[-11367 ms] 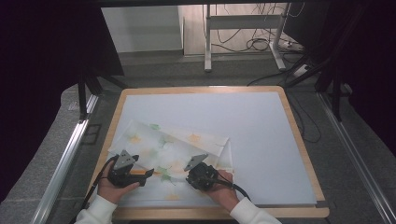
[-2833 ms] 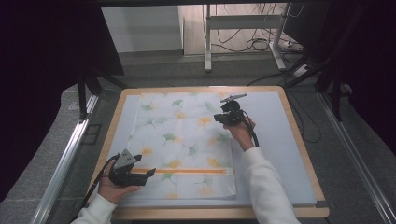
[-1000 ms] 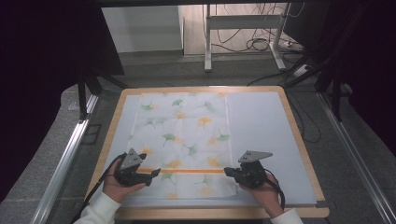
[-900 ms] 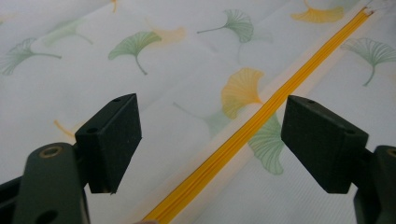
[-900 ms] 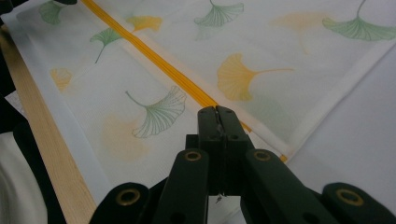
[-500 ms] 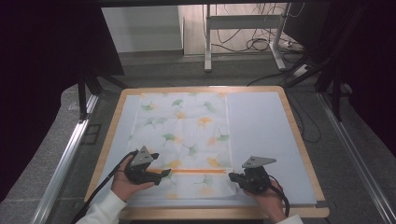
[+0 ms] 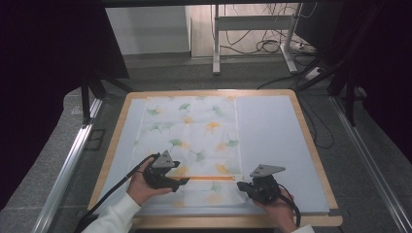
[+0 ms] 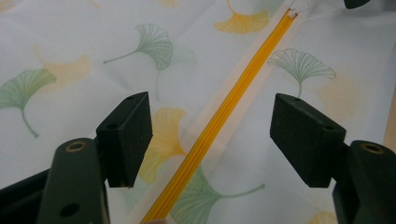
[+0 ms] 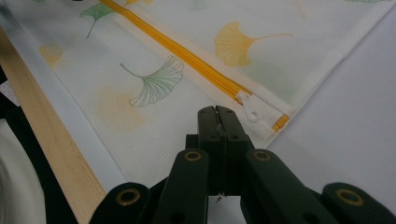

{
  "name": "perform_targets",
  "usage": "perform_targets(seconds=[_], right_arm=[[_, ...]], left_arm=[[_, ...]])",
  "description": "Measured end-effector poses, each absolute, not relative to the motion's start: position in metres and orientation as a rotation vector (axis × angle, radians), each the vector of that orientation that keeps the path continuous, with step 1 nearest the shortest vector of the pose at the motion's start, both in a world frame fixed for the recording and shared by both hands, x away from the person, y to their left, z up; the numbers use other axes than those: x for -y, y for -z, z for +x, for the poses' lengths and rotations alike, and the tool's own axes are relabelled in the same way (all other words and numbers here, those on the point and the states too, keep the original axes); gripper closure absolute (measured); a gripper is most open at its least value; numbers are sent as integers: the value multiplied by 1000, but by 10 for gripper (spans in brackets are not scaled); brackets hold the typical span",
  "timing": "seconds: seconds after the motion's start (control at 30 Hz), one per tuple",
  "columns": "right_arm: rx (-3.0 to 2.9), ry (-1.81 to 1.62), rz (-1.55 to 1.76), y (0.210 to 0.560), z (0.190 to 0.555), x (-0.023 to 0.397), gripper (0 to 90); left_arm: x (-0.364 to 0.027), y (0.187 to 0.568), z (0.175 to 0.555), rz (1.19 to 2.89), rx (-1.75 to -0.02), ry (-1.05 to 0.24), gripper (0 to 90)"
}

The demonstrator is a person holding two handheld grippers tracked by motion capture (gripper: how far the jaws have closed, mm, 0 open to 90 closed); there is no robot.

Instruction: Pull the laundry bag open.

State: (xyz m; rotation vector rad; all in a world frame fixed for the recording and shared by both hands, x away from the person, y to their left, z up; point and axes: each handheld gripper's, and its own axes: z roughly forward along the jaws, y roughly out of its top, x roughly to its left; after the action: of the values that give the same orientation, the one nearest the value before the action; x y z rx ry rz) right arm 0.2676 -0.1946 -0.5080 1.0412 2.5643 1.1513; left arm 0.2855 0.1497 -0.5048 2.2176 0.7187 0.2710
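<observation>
Item: mesh laundry bag (image 7: 192, 145), white, printed with green and yellow ginkgo leaves; lies spread flat on the worktop (image 7: 311, 145), left of centre, long side running from 12 to 6 o'clock.

Fastening: yellow zipper (image 7: 214, 178) across the near end of the bag, from about 9 to 3 o'clock in the high view; white slider (image 9: 252, 108) sits at the end nearest the right gripper, teeth meshed along the whole visible length.

Left gripper (image 8: 212, 135): fingers apart, one either side of the zipper tape and clear of it, and they have just been closing somewhat; nothing is pinched between them yet.

Right gripper (image 9: 217, 114): fingers (image 9: 227, 122) pressed fully together just short of the slider, at the bag's corner; whether a fold of mesh is nipped at the tips cannot be told, likely nothing.

Done: bag unfolded and smoothed out; zipper apparently closed.

Left: a judgement only: the left fingers look set to clamp the tape as an anchor, and the right fingers would have to reopen to take the slider's tab before the zipper can be run.

Surround: pale mat on a wood-edged board (image 7: 204, 93).
</observation>
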Motion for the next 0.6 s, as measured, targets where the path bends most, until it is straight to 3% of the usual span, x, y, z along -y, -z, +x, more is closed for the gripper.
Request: perform_targets(seconds=[0.6], right_arm=[[-2599, -1128, 1030, 513, 260, 189, 893]], left_arm=[[-108, 502, 293, 2229, -649, -258, 317]])
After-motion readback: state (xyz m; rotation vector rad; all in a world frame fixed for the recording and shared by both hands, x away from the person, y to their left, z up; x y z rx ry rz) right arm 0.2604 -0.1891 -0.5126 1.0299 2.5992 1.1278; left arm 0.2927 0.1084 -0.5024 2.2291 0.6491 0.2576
